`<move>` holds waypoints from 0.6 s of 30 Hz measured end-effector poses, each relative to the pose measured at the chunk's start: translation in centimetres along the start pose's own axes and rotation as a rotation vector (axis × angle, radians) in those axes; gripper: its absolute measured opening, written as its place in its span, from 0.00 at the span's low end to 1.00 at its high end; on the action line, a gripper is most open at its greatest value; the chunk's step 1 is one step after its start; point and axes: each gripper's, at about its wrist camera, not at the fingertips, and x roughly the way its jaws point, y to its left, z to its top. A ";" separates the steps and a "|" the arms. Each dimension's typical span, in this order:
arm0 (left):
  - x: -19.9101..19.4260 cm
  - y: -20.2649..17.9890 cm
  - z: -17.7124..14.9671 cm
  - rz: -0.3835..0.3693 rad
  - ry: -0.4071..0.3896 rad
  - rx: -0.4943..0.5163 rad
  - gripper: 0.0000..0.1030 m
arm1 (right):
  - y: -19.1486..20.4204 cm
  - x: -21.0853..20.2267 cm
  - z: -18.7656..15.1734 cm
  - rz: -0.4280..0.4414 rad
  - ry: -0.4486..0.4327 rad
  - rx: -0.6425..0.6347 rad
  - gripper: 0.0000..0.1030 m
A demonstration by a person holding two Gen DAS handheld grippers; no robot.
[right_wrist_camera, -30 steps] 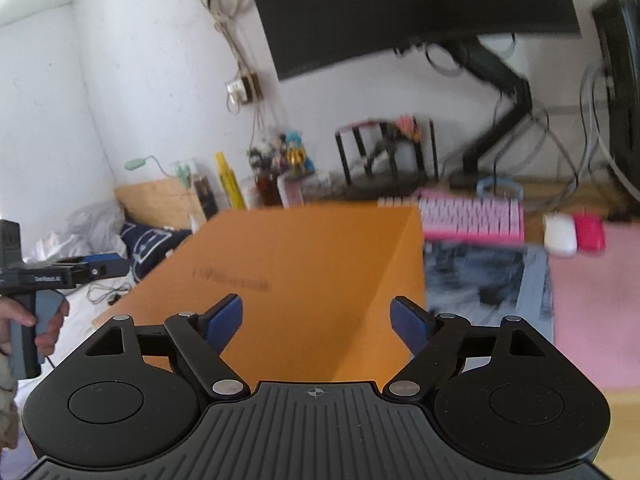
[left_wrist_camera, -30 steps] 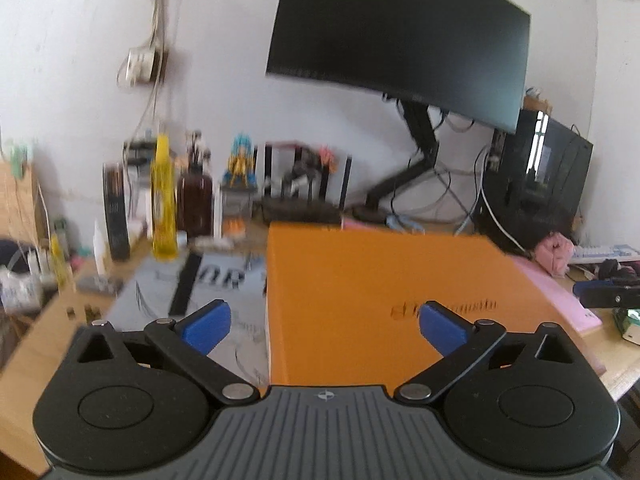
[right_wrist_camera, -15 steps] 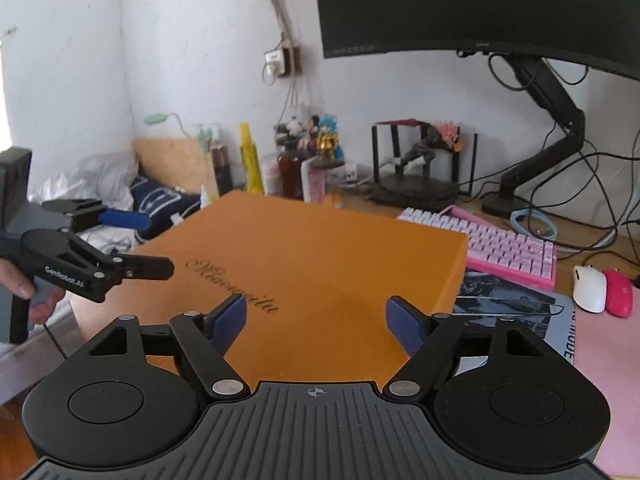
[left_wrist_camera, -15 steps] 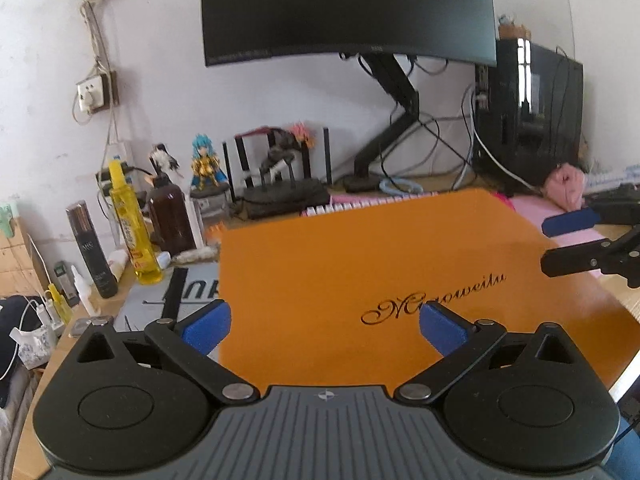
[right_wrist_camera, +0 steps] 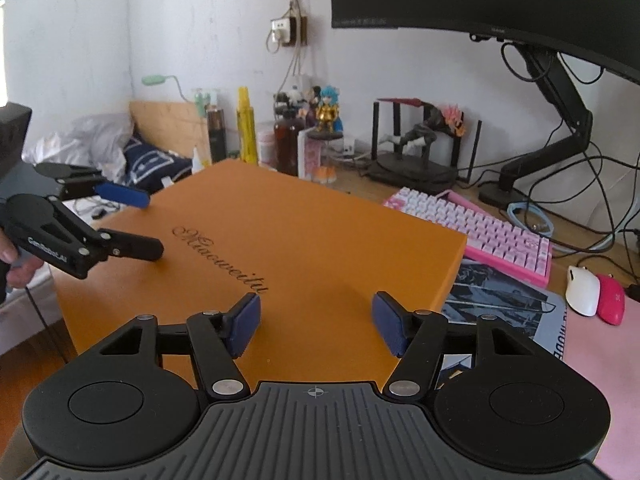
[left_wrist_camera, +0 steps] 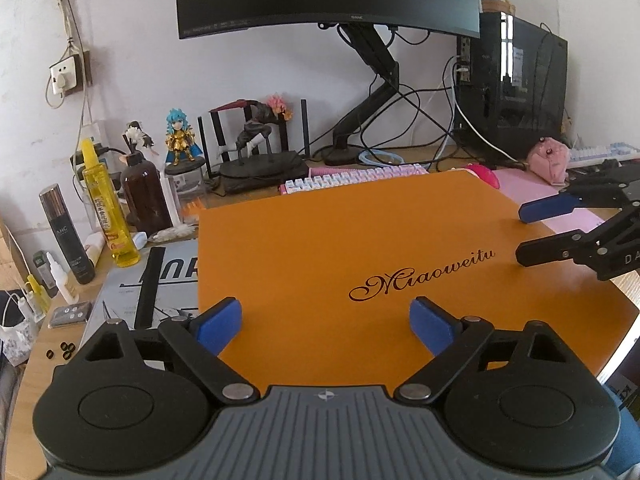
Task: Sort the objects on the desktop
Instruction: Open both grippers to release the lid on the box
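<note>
A large flat orange box with dark script lettering lies on the desk and fills the middle of both views. My left gripper hovers over its near left part, blue pads apart, jaws closing with only the lid showing behind the gap. In the right wrist view the left gripper reaches over the box's left edge, held by a hand. My right gripper sits above the box's near right side, jaws closing too, nothing pinched. In the left wrist view the right gripper comes in over the right edge.
A pink keyboard lies behind the box, with a white mouse and a pink mouse on a pink mat. Bottles and figurines line the back left. A grey printed mat lies left of the box.
Both wrist views have rolled level and moved in over the orange box. Each gripper's pads have drawn closer together. Each gripper now shows in the other's view above the box.
</note>
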 end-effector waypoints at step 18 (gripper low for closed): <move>0.7 0.4 -0.7 -0.018 -0.020 -0.023 0.92 | 0.1 0.3 -0.4 -0.004 0.005 -0.022 0.65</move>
